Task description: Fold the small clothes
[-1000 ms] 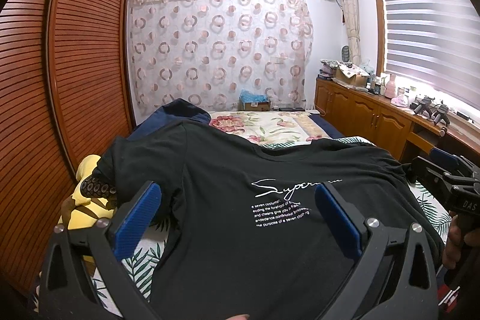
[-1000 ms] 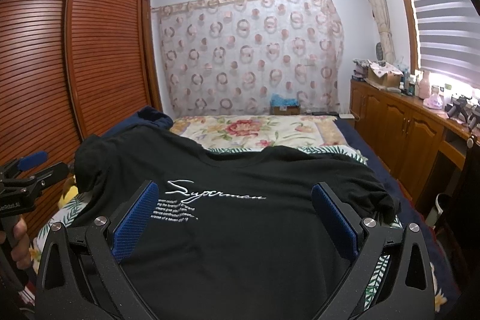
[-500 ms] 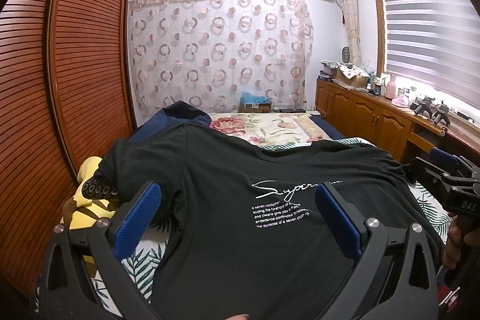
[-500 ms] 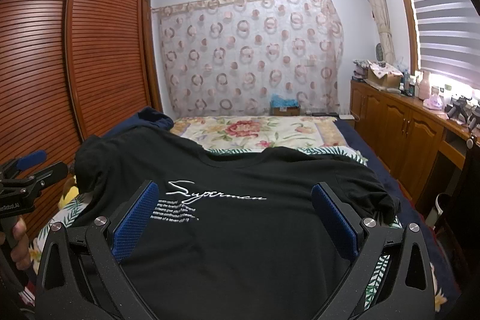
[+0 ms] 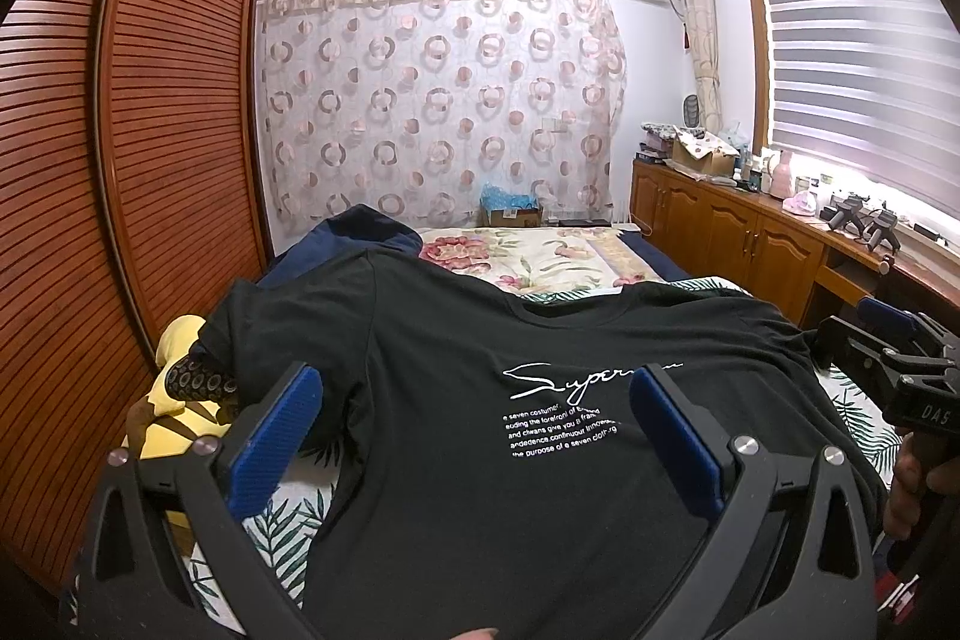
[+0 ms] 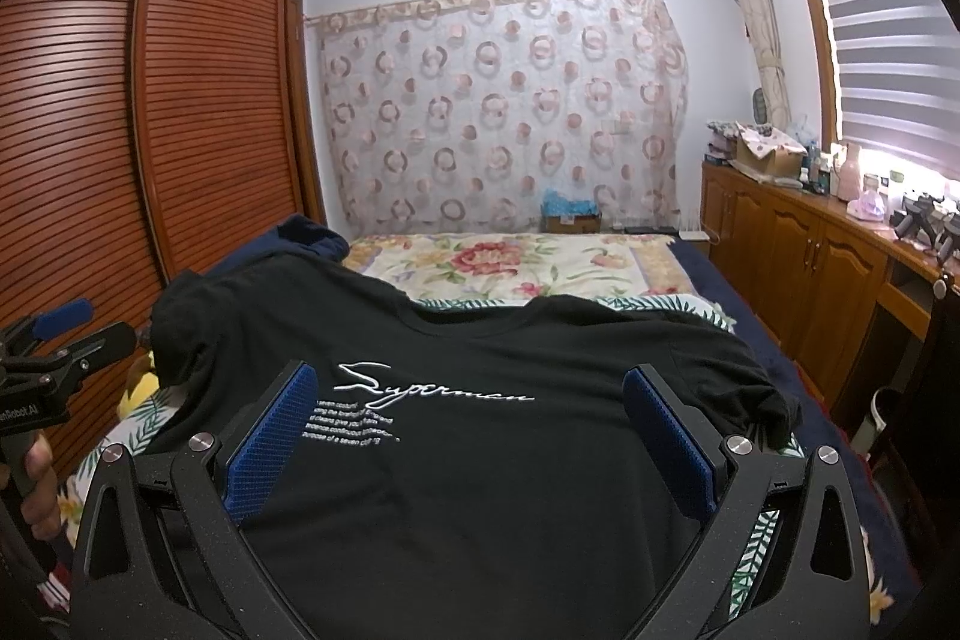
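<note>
A black T-shirt (image 5: 456, 400) (image 6: 510, 460) with white script lettering lies spread face up on the bed, collar toward the far end. My left gripper (image 5: 474, 388) hovers open above its left half, blue pads wide apart. Over the right half my right gripper (image 6: 471, 388) is open too, nothing between its pads. Each gripper shows at the edge of the other's view, held by a hand: the right gripper (image 5: 900, 370) at the right, the left gripper (image 6: 54, 340) at the left.
A floral bedspread (image 6: 510, 268) covers the bed beyond the shirt. A yellow plush toy (image 5: 174, 400) and a dark blue garment (image 5: 354, 232) lie at the left. A slatted wooden wardrobe (image 5: 120, 190) stands left, a low cabinet (image 6: 810, 268) with clutter right.
</note>
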